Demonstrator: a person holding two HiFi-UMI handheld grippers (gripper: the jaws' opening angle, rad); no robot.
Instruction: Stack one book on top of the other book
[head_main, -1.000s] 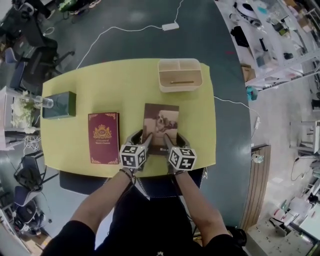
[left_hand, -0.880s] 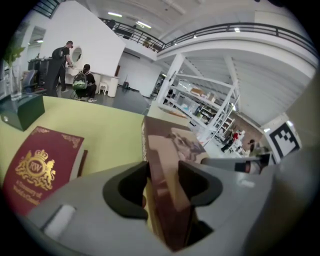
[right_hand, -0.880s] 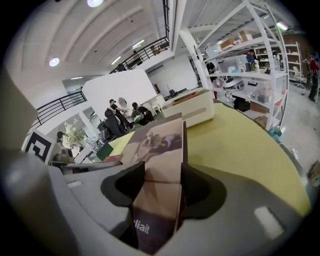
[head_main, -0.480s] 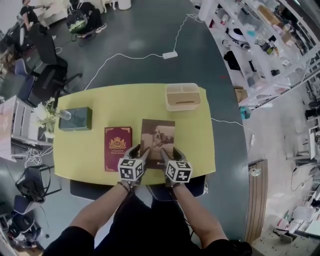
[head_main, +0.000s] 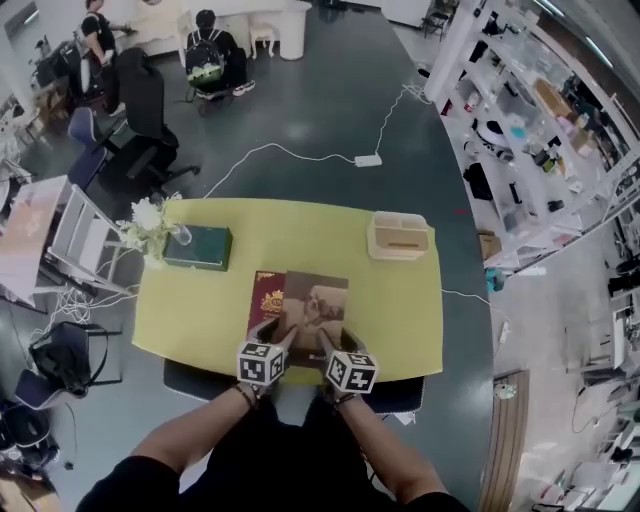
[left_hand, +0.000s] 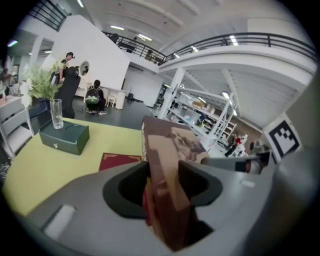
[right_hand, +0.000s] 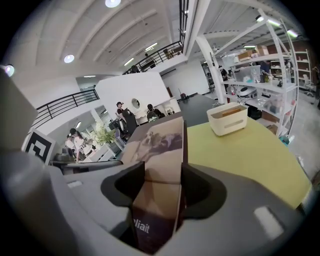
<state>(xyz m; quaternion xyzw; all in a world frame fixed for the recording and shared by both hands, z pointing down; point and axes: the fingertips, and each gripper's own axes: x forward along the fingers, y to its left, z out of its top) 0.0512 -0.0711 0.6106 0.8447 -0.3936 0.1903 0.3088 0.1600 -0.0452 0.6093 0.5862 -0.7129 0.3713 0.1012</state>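
Fig. | We hold the brown book (head_main: 316, 303) at its near edge | left gripper (head_main: 277, 333) is clamped on the near-left corner, right gripper (head_main: 334, 337) on the near-right corner | the book hangs raised over the yellow worktop (head_main: 200, 305), overlapping the right part of the red book (head_main: 265, 296), which lies flat.

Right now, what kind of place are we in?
Probably a big lab or workshop office: metal shelves crammed with equipment, office chairs on an open floor, and an upstairs balcony railing.
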